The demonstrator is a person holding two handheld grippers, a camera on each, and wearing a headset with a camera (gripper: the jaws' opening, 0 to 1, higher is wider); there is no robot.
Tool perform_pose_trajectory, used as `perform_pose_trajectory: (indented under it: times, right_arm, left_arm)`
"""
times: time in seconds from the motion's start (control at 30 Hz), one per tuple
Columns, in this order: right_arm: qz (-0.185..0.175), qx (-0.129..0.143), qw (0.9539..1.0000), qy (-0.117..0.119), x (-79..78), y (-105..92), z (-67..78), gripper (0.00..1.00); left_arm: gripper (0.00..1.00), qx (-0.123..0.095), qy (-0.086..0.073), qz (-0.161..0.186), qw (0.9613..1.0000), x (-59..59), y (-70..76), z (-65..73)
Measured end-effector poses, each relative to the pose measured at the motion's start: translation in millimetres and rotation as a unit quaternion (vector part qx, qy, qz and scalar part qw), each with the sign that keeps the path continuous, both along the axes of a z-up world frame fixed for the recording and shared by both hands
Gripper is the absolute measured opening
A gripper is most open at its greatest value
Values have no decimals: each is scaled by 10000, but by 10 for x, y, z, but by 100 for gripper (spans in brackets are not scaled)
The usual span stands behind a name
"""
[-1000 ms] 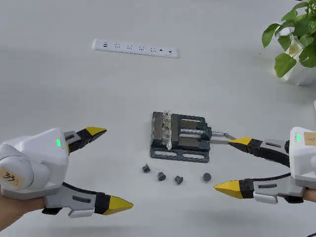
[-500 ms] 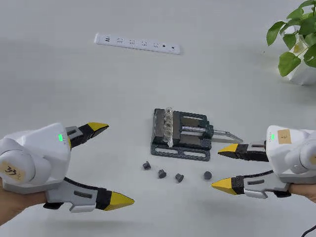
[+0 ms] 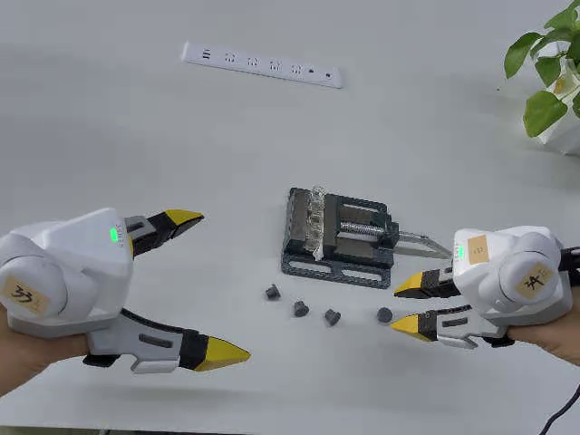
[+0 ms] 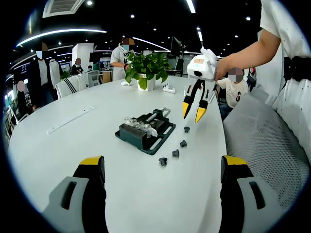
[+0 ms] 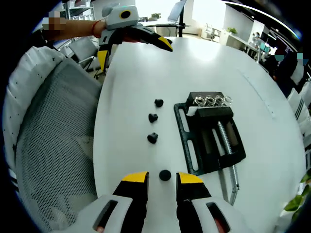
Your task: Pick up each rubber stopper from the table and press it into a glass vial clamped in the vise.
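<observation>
Left gripper (image 3: 223, 285): held at the near left of the table (image 3: 136, 154), well apart from the vise; its jaws are spread wide with nothing between them.
Right gripper (image 3: 397, 308): at the near right, tips pointing left towards the row of stoppers; its jaws are only a narrow gap apart and grip nothing.
Nearest stopper (image 3: 384, 314): the rightmost of the four, lying on the table just in front of the right gripper's tips; in the right gripper view it sits in line with the gap between them.
Other stoppers (image 3: 300, 309): three small dark ones in a loose line to the left of that one, on the table just near of the vise and apart from each other.
Vise (image 3: 349, 245): dark, at the middle of the table, with its screw and handle running out to the right.
Glass vials (image 3: 315, 220): a short row of clear ones standing upright, clamped at the left end of the vise; in the right gripper view their mouths look open.
Power strip (image 3: 262, 63): white, lying at the far side of the table.
Plant (image 3: 553, 63): green leaves at the far right.
</observation>
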State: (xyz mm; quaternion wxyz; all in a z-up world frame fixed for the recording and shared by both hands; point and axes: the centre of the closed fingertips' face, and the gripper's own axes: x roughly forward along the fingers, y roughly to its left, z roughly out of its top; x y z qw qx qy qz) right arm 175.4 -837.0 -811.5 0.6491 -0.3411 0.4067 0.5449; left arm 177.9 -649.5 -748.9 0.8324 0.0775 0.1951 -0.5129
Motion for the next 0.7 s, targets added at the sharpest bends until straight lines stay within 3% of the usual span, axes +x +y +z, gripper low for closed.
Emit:
perform_pose_trajectory:
  times: [0.7]
  right_arm:
    - [527,-549,9971,-31,-11,-13,-205,13]
  left_arm:
    - [99,-96,62,84,9999,10,-1,-45]
